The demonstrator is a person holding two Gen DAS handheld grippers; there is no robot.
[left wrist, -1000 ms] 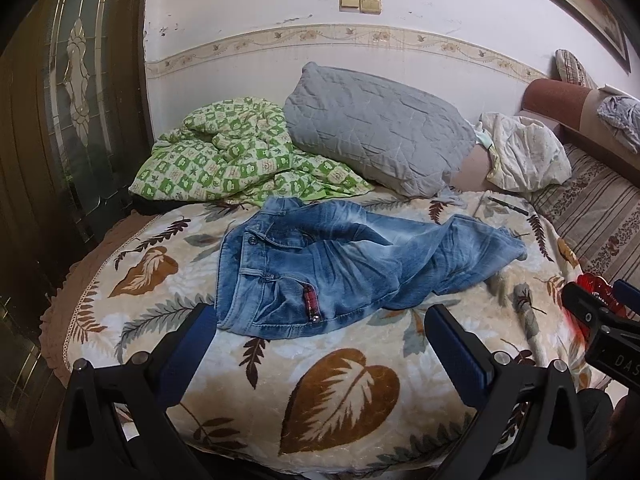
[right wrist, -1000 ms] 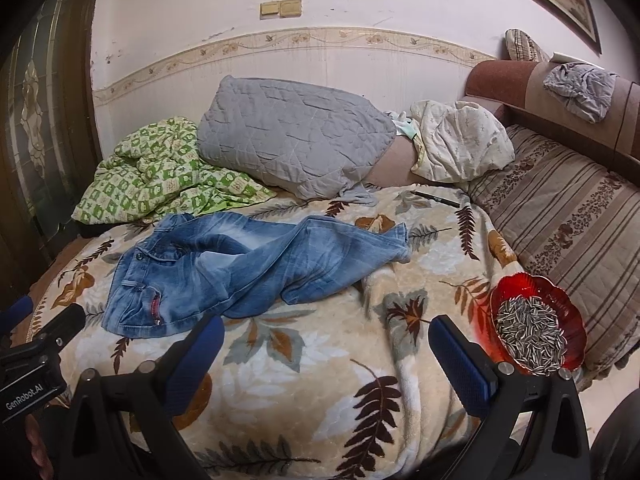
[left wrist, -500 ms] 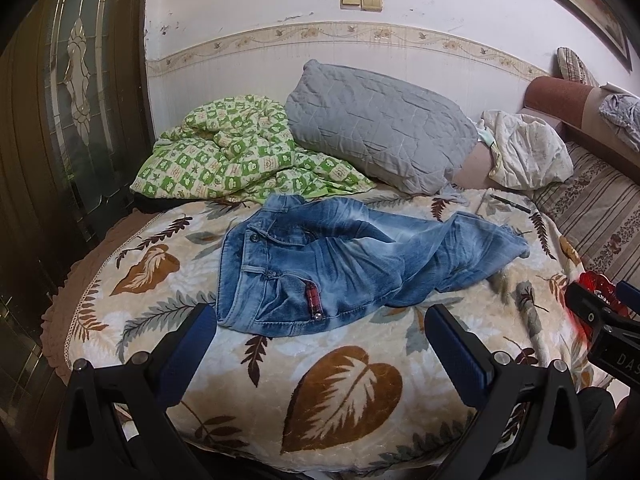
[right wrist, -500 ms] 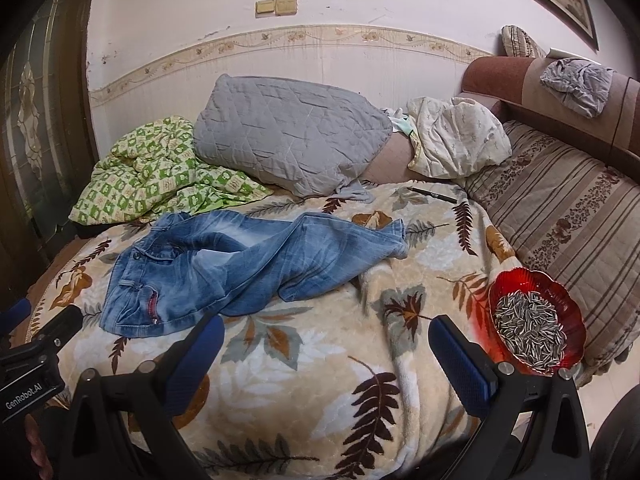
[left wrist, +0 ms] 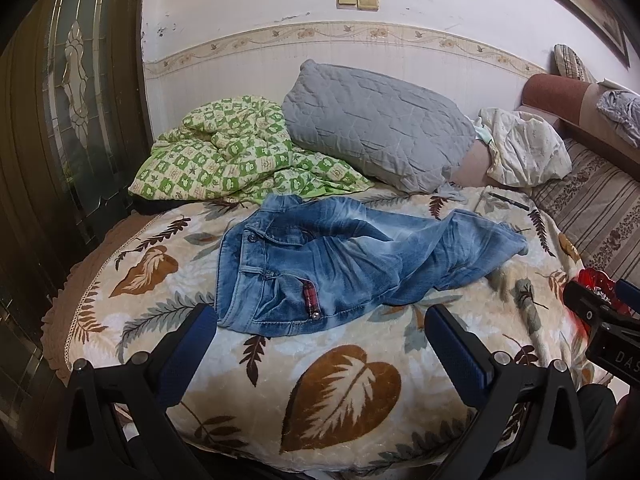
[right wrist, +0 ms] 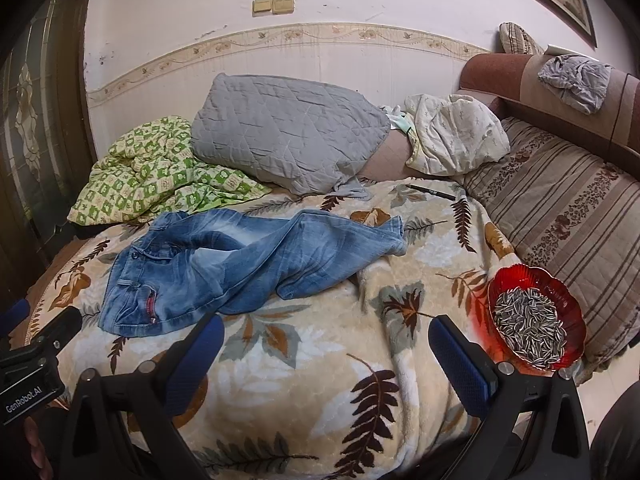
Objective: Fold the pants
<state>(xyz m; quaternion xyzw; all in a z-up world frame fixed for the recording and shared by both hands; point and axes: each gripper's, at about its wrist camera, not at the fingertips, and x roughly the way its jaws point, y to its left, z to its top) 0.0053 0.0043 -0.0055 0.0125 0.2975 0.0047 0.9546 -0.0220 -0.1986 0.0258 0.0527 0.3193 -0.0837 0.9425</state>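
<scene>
Two things crowd the jeans (left wrist: pixel 340 260), rumpled mid-blanket (left wrist: pixel 340 380): grey pillow (left wrist: pixel 376 124) behind, red seed bowl (right wrist: pixel 536 320) at the right edge. Left gripper (left wrist: pixel 320 344) & right gripper (right wrist: pixel 324 352) hover w/ jaws wide apart, empty.

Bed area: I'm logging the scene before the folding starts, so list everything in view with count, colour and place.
jeans: one, faded blue, crumpled on the blanket, unfolded
blanket: one, cream with brown leaves, covering the bed
quilt: one, green checked, bunched behind the jeans
pillow: one, grey, by the wall
bundle: one, off-white, right of the pillow
pen: one, black, on the blanket
bowl: one, red, holding striped seeds, blanket's right edge
left gripper: open, empty
right gripper: open, empty
</scene>
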